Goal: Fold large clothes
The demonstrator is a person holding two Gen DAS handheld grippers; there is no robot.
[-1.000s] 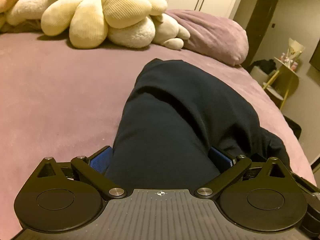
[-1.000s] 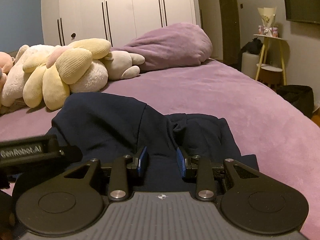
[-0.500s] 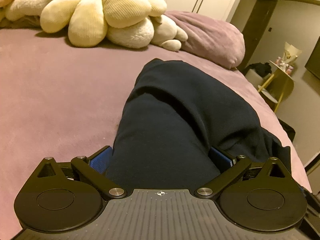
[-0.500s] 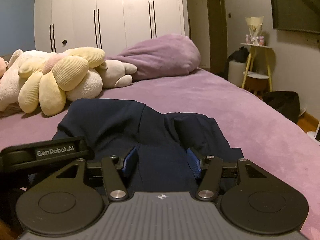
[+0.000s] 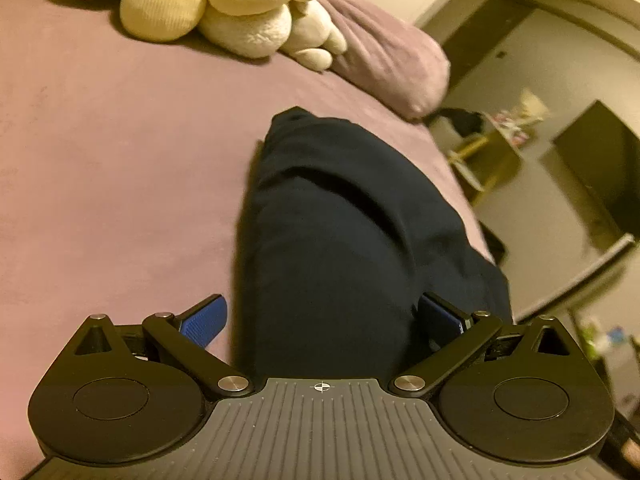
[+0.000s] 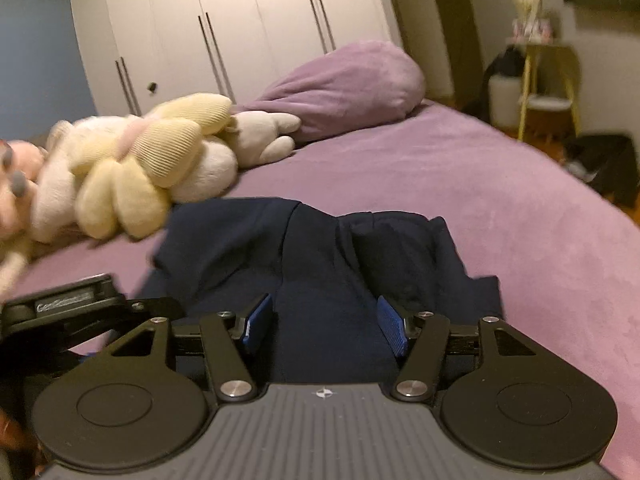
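A dark navy garment [image 5: 344, 232] lies folded in a long bundle on the purple bed [image 5: 100, 160]. My left gripper [image 5: 322, 318] stands open wide astride the bundle's near end; its left pad [image 5: 204, 320] is clear of the cloth and its right pad is beside it. In the right wrist view the same garment [image 6: 320, 264] spreads in front of my right gripper [image 6: 325, 326]. Its jaws are opening, with cloth lying between the blue pads [image 6: 258, 322] and nothing pinched. The left gripper's body [image 6: 80, 304] shows at the lower left there.
Yellow and cream plush toys [image 6: 152, 168] and a purple pillow [image 6: 344, 84] sit at the head of the bed. White wardrobes [image 6: 240, 32] stand behind. A yellow side table [image 6: 548, 76] and a dark bag [image 6: 604, 160] are past the bed's right edge.
The right gripper's jaws have spread from nearly together to well apart over the cloth. Both cameras have shifted and rolled, and the left one has turned towards the bed's right edge. The left jaws stayed wide.
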